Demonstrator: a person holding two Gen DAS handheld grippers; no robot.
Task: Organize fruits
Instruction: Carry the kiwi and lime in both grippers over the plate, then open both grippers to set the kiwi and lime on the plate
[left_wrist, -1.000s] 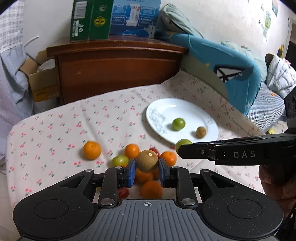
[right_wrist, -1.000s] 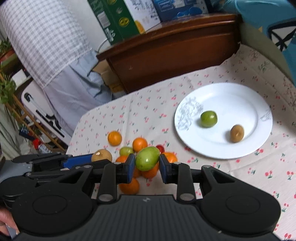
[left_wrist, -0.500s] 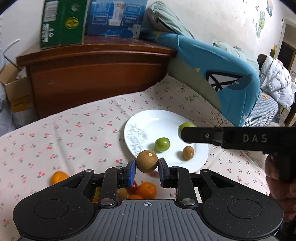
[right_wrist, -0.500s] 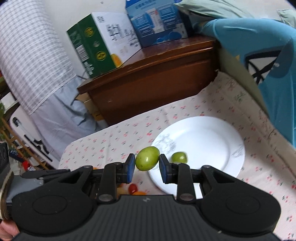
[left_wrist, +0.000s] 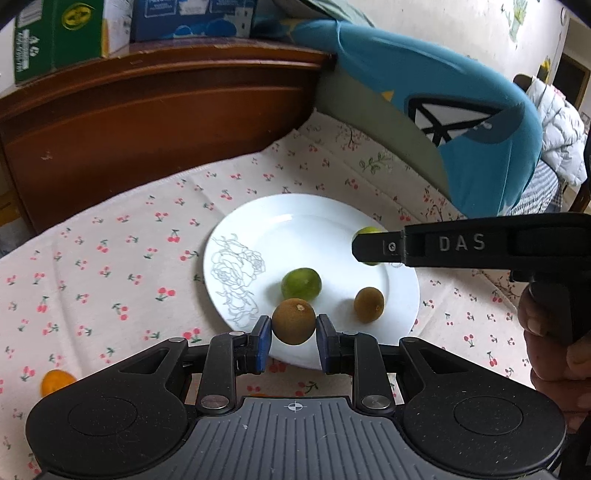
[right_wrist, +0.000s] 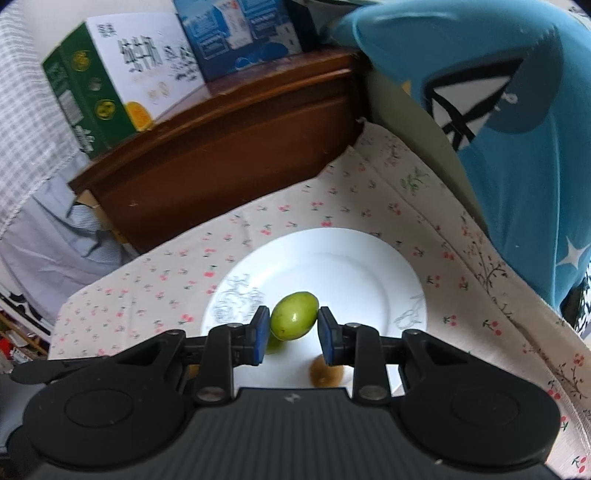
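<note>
Both grippers are loaded and positioned over the white plate (left_wrist: 295, 221), which lies on the cherry-print cloth (left_wrist: 110, 258) covering the surface.

Left gripper (left_wrist: 293, 332): jaws pinching a brown kiwi (left_wrist: 293, 320), held above the plate's near rim. Just ahead of these jaws a round green fruit (left_wrist: 301, 283) rests on the plate; ahead and to their right lies a second, smaller kiwi (left_wrist: 368, 305).

Right gripper (right_wrist: 291, 332): jaws pinching a pale green oval fruit (right_wrist: 294, 319) above the middle of the plate. Below these jaws the two plated fruits are only partly visible.

Progress, judged from the layout: two fruits are already delivered to the plate, and two more are in transit — neither has been released. Remaining for this cycle: lower each gripper to an unoccupied part of the plate and spread the jaws.

Further work appears outstanding. One orange fruit (left_wrist: 55, 382) is visible on the cloth, behind and well to the left of the left jaws; whether more fruit lies outside the views cannot be determined.
</note>
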